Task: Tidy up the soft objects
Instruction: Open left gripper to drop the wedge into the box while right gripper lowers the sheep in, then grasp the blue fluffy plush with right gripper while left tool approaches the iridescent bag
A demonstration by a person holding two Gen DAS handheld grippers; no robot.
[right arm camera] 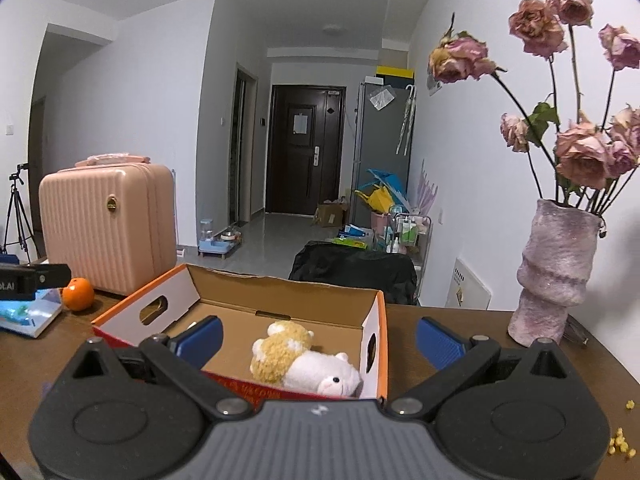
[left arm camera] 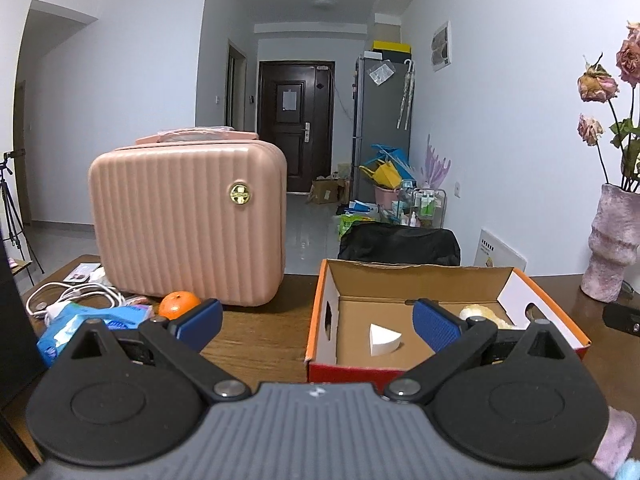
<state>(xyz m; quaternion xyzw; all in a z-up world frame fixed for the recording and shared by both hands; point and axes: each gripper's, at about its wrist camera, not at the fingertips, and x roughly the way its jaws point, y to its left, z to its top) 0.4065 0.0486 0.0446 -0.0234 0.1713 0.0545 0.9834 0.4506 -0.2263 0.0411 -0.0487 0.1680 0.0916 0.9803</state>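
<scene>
Brown wooden table [left arm camera: 256,344] before you, both claws spread and empty, soft things already in the cardboard box [right arm camera: 280,300].

Your left gripper [left arm camera: 316,322] hovers level at the box's near edge, jaws wide apart, one blue pad over bare wood and the other over the box interior, where a white wedge sponge [left arm camera: 383,339] lies at centre frame. Left of it, the pink suitcase [left arm camera: 188,220] and an orange [left arm camera: 179,304] crowd the table. Your right gripper [right arm camera: 318,340] is also held level and spread wide, nothing between the pads; the plush toy [right arm camera: 304,364] lies in the box's near right corner. Red lettering on the box front is too cut off to read. At right frame the vase [right arm camera: 556,276] stands near the table's edge.
</scene>
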